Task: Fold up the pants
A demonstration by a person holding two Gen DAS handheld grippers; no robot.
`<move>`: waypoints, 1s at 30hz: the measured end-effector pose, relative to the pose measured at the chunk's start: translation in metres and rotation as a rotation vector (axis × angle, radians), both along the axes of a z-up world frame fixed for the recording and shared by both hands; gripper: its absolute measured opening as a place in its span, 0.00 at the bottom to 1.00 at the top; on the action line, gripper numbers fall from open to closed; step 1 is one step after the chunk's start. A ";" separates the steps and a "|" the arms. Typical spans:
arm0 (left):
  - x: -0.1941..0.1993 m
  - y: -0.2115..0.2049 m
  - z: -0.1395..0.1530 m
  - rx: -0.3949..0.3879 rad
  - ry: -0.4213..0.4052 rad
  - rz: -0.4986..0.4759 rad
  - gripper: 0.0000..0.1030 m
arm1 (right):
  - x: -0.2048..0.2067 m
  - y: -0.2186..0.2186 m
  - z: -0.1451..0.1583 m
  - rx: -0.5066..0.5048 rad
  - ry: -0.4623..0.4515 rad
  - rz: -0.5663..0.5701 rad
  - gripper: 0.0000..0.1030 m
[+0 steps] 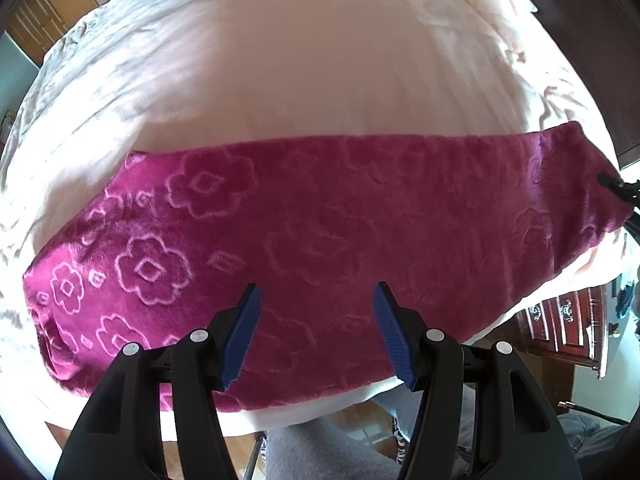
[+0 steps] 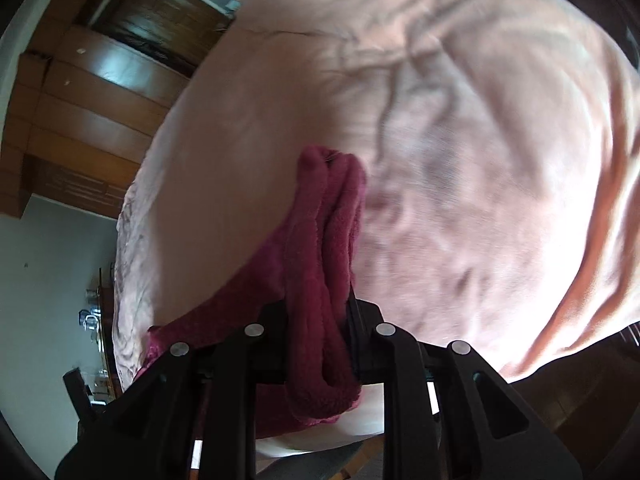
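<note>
My right gripper (image 2: 320, 320) is clamped on a thick bunch of the pants (image 1: 320, 232), which could slip loose mid-fold while my left gripper (image 1: 318, 332) hangs open above the fabric, holding nothing.

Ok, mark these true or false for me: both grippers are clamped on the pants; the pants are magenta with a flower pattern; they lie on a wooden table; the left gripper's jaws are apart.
1. Both grippers are clamped on the pants. False: only the right gripper pinches bunched fabric.
2. The pants are magenta with a flower pattern. True.
3. They lie on a wooden table. False: they lie on a pink-sheeted bed.
4. The left gripper's jaws are apart. True.
</note>
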State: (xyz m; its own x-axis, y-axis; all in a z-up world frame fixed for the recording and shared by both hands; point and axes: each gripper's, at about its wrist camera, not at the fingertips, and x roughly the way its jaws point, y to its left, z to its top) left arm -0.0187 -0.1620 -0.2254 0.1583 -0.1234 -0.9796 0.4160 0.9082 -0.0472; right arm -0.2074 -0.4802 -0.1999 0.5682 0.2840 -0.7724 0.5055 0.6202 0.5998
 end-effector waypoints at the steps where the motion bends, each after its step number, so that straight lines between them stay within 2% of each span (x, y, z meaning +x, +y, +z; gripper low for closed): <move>1: 0.002 0.003 0.001 -0.008 -0.002 -0.002 0.57 | 0.002 0.008 0.010 -0.008 -0.016 0.011 0.20; 9: 0.020 0.047 0.011 -0.077 0.007 0.024 0.57 | 0.035 0.105 0.078 -0.068 -0.106 0.141 0.20; 13: 0.026 0.080 0.015 -0.112 0.007 0.048 0.57 | 0.059 0.170 0.097 -0.072 -0.132 0.232 0.20; 18: 0.039 0.137 0.010 -0.191 0.062 0.151 0.57 | 0.084 0.256 0.109 -0.082 -0.138 0.372 0.20; 23: 0.050 0.202 0.004 -0.250 0.089 0.266 0.57 | 0.111 0.335 0.098 -0.080 -0.113 0.479 0.20; 30: 0.053 0.273 -0.005 -0.258 0.078 0.344 0.57 | 0.129 0.441 0.045 -0.056 -0.021 0.652 0.20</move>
State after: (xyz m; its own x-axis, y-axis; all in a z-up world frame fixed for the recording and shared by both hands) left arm 0.0345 0.1111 -0.2307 0.1593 -0.3185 -0.9344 0.0778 0.9476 -0.3097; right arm -0.0780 -0.0392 -0.1547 0.3084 0.5350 -0.7866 0.0031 0.8263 0.5632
